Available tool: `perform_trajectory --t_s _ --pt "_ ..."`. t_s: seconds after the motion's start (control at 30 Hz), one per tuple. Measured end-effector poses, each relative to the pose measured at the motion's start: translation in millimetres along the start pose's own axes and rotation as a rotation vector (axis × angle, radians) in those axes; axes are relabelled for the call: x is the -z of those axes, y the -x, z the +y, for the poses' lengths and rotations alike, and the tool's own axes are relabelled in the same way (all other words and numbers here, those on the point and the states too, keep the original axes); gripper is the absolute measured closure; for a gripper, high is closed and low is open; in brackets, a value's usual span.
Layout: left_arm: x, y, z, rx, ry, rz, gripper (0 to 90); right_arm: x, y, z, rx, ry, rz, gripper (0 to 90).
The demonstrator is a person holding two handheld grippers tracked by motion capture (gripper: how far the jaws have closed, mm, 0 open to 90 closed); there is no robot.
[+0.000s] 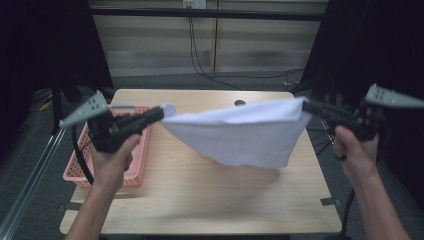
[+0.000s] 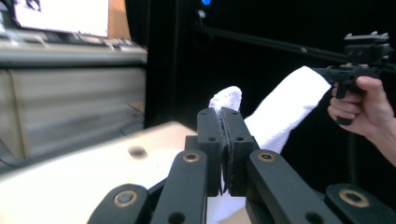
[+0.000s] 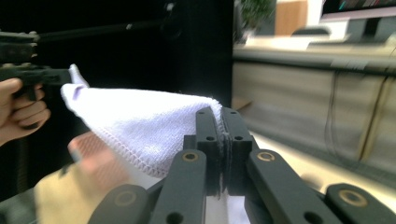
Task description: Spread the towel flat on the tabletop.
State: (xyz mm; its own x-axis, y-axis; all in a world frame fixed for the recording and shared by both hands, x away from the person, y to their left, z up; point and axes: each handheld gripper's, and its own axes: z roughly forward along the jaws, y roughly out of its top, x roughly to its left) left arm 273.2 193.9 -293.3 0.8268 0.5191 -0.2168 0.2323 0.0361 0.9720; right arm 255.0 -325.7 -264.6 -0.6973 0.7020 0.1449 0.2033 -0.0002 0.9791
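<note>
A white towel [image 1: 240, 132] hangs stretched in the air above the wooden table [image 1: 200, 200], sagging in the middle. My left gripper [image 1: 161, 113] is shut on its left corner, and my right gripper [image 1: 306, 106] is shut on its right corner. In the left gripper view the black jaws [image 2: 223, 122] pinch the towel [image 2: 285, 112], whose corner sticks out above them. The right gripper view shows the closed jaws [image 3: 221, 122] clamping the towel's hemmed edge [image 3: 140, 126]. A hand holds each gripper level, the two pointing toward each other.
A pink plastic basket [image 1: 140, 165] sits at the table's left edge, under my left hand. A dark round hole [image 1: 240, 103] marks the tabletop's far side. Cables run across the floor beyond the table, and dark stands flank both sides.
</note>
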Motion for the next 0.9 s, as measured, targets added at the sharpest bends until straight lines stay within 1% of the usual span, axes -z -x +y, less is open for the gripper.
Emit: perform_trajectory --t_s 0.03,0.07,0.1,0.13,0.17,0.2,0.23,0.27,0.3,0.33,0.37,0.4,0.43,0.47,0.5,0.53,0.57,0.6,0.63,0.7,0.73,0.77,0.8,0.83,0.87,0.9 --pt "1.8 1.9 -15.1 0.016 -0.015 -0.005 87.9 4.8 -2.3 -16.6 -0.022 -0.020 0.012 87.4" --pt "4.4 4.8 -30.5 0.039 -0.030 -0.015 87.8 10.0 -5.7 -33.5 -0.034 -0.043 0.017 87.4" --pt "6.8 7.6 -46.3 0.057 -0.042 -0.033 87.8 15.1 -9.0 -50.9 -0.052 -0.058 0.026 87.4" --pt "10.0 12.2 -61.7 0.076 -0.061 -0.033 87.8 21.2 -13.2 -68.0 -0.074 -0.075 0.042 87.4" --pt "13.8 17.4 -76.9 0.084 -0.083 -0.044 87.8 27.1 -18.3 -84.2 -0.095 -0.086 0.056 87.4" --pt "16.8 22.8 -91.4 0.100 -0.110 -0.053 87.8 32.1 -23.6 -99.0 -0.110 -0.107 0.059 87.3" --pt "21.1 28.4 -104.3 0.107 -0.135 -0.054 87.6 37.0 -29.5 -112.7 -0.124 -0.127 0.070 87.3" --pt "26.8 34.0 -118.1 0.114 -0.162 -0.073 87.4 41.3 -36.3 -125.4 -0.144 -0.142 0.099 87.3" --pt "31.0 36.8 -125.3 0.119 -0.183 -0.064 87.1 45.8 -45.6 -138.6 -0.142 -0.174 0.110 87.1" --pt "37.7 39.6 -134.5 0.134 -0.188 -0.058 86.3 48.5 -51.2 -145.6 -0.144 -0.191 0.117 86.7" --pt "43.6 41.4 -143.7 0.163 -0.180 -0.077 83.5 52.2 -57.7 -154.3 -0.155 -0.200 0.143 84.5" --pt "48.2 41.6 -151.6 0.171 -0.194 -0.073 80.2 55.4 -63.3 -161.6 -0.164 -0.218 0.166 77.8" --pt "51.5 41.2 -158.1 0.180 -0.214 -0.054 77.7 58.1 -66.8 -167.2 -0.167 -0.235 0.181 72.8" --pt "53.6 38.7 -162.4 0.186 -0.236 -0.049 76.5 60.9 -68.8 -171.5 -0.175 -0.237 0.184 69.4" --pt "54.6 34.7 -165.0 0.194 -0.250 -0.043 74.5 62.4 -69.1 -174.3 -0.178 -0.239 0.170 65.7" --pt "55.4 30.7 -165.8 0.207 -0.255 -0.023 71.5 62.0 -67.9 -176.1 -0.173 -0.250 0.158 65.0" --pt "54.5 27.2 -165.5 0.214 -0.255 -0.023 70.1 60.0 -65.2 -177.7 -0.162 -0.261 0.138 63.7" --pt "51.9 24.4 -164.7 0.200 -0.265 -0.032 69.7 56.7 -61.5 -179.4 -0.165 -0.267 0.125 62.2" --pt "47.8 22.1 -164.1 0.176 -0.277 -0.020 69.1 52.6 -57.6 -180.9 -0.166 -0.278 0.116 62.2" --pt "34.6 13.5 -164.0 0.181 -0.311 -0.023 68.1 42.2 -48.7 -183.7 -0.159 -0.292 0.095 62.0" --pt "26.1 8.6 -164.1 0.181 -0.328 -0.025 67.7 35.9 -44.0 -184.7 -0.147 -0.301 0.087 62.3" --pt "16.1 2.8 -164.4 0.184 -0.346 -0.034 67.5 28.9 -39.4 -185.3 -0.132 -0.320 0.066 62.2" --pt "5.8 -3.1 -165.0 0.183 -0.364 -0.036 67.2 21.6 -33.6 -185.8 -0.139 -0.329 0.061 63.8" --pt "-4.5 -8.9 -166.3 0.184 -0.384 -0.028 67.2 13.9 -28.1 -186.5 -0.137 -0.336 0.071 64.6" --pt "-14.5 -15.2 -168.6 0.195 -0.404 -0.026 67.2 5.5 -23.9 -187.1 -0.119 -0.361 0.058 64.0" --pt "-23.4 -20.6 -171.0 0.197 -0.432 -0.016 67.2 -2.7 -19.8 -188.2 -0.107 -0.386 0.036 64.0"
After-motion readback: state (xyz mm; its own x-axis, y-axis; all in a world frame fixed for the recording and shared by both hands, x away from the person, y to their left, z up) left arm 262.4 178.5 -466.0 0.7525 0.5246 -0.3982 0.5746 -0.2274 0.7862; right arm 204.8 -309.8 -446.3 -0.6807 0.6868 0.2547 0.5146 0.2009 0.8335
